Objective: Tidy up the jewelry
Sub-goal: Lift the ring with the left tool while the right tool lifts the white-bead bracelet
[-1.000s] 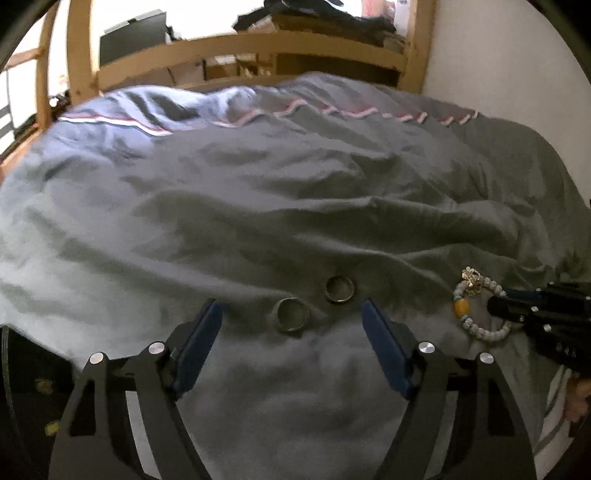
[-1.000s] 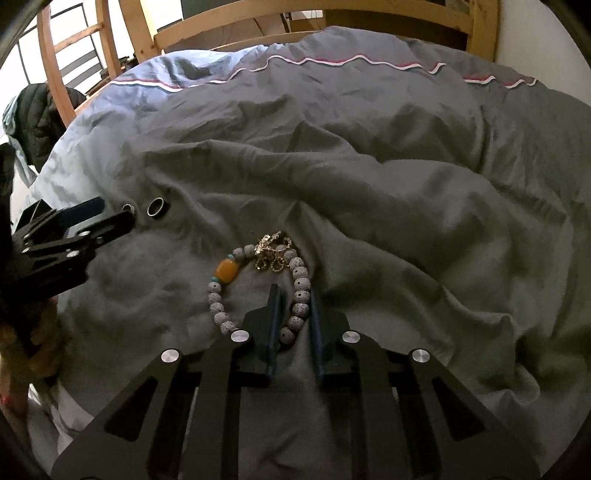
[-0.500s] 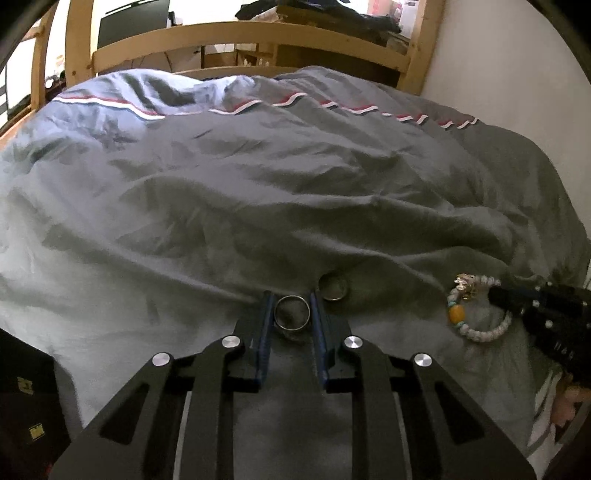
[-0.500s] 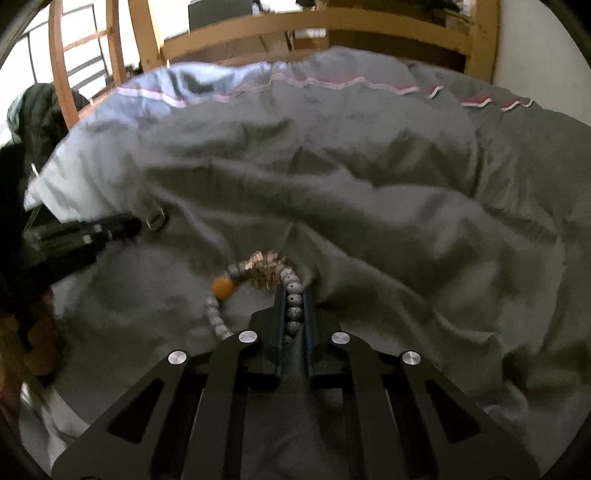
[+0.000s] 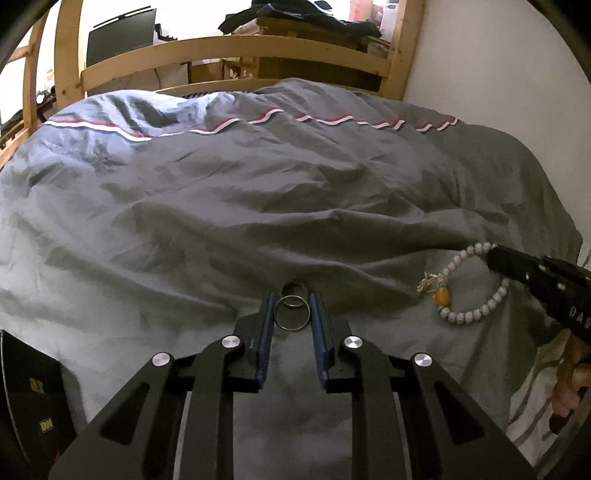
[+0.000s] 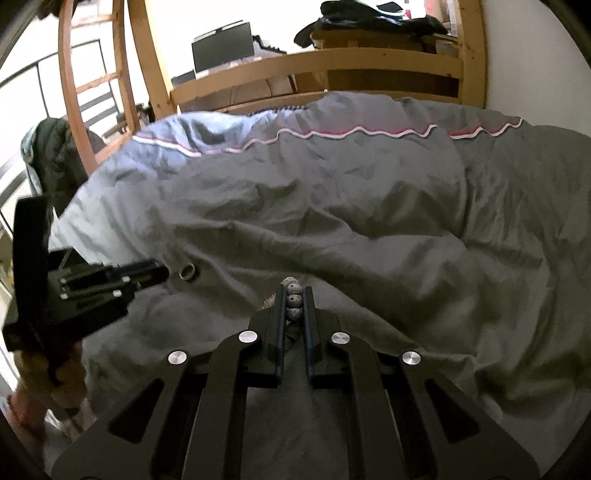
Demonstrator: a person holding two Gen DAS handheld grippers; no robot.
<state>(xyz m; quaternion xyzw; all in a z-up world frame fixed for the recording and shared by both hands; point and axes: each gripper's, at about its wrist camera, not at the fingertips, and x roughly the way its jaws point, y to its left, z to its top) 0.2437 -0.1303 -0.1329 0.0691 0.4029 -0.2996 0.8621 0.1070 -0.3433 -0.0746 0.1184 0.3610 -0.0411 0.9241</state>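
My left gripper [image 5: 291, 306] is shut on a thin silver ring [image 5: 291, 314], held just above the grey duvet [image 5: 258, 206]. A second, darker ring [image 5: 294, 287] lies on the duvet right behind it; it also shows in the right wrist view [image 6: 187, 273]. My right gripper [image 6: 294, 299] is shut on a bead bracelet [image 6: 294, 301], lifted off the duvet. In the left wrist view the bracelet [image 5: 461, 284] hangs from the right gripper [image 5: 496, 254], white beads with an orange bead and a gold charm.
The wooden bed frame [image 5: 236, 51] runs along the far side, with a monitor [image 5: 122, 33] and clutter behind it. A white wall [image 5: 498, 66] is at the right. A dark box [image 5: 33, 406] sits at the bed's left edge.
My left gripper closed on the silver ring and lifted it. My right gripper raised the bead bracelet off the duvet; both views tilted upward.
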